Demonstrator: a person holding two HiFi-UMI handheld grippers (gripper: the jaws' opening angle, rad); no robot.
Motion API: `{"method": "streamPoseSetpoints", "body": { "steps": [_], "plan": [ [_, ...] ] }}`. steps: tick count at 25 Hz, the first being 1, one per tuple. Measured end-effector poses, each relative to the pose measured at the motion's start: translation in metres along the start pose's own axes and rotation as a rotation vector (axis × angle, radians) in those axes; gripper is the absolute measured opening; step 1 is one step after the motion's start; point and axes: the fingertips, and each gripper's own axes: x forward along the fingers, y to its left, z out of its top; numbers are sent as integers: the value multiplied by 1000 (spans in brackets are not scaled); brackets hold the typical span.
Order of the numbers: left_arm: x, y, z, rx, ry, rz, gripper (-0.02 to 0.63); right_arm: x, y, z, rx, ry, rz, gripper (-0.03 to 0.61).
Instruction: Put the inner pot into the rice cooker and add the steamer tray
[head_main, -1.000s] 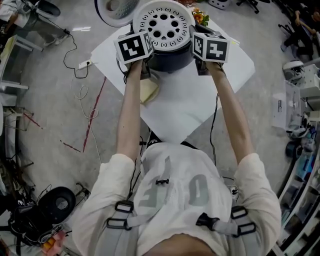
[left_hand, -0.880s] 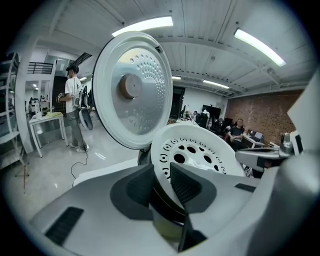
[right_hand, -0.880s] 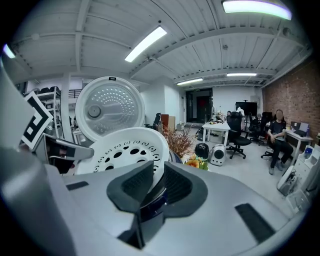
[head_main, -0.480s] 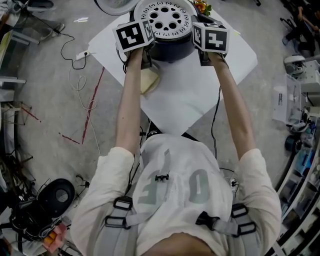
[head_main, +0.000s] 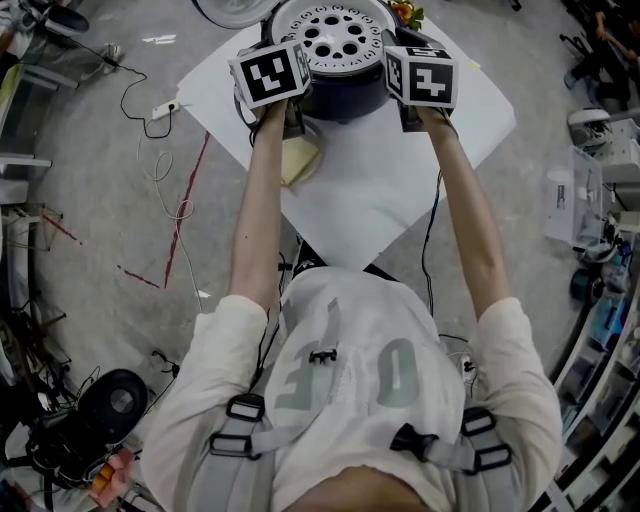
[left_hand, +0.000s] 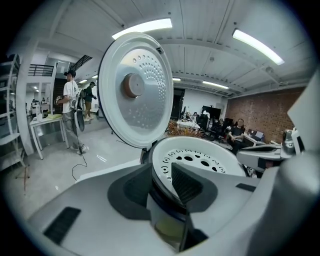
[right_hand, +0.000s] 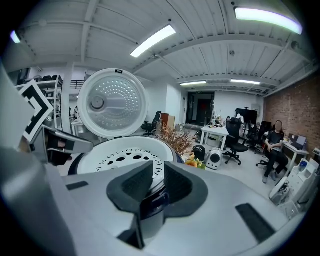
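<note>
**A:** Where was the steamer tray (head_main: 335, 35) just then?

**B:** I had it sitting level in the mouth of the rice cooker (head_main: 345, 102), with the lid (left_hand: 135, 90) tipped up behind and everything on the white worktop (head_main: 385, 195).

**A:** And your fingers?

**B:** On my left gripper (left_hand: 162, 182) they'd just been easing apart. They straddled the tray's rim without pressing it (one inside, one outside). My right gripper (right_hand: 159, 187) was narrow, pinched on the rim at the opposite side.
</note>
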Motion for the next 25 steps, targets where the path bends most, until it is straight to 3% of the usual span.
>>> {"method": "streamPoseSetpoints", "body": {
  "steps": [10, 17, 25],
  "plan": [
    [-29, -6, 42, 17, -115, -32, 107, -21, 4, 33, 17, -96, 20, 90],
    [-92, -25, 75, 2, -316, -105, 107, -89, 11, 76, -10, -301, 3, 95],
    [-166, -59, 57, 56, -530, -175, 106, -165, 12, 60, -4, -467, -41, 94]
  ]
}}
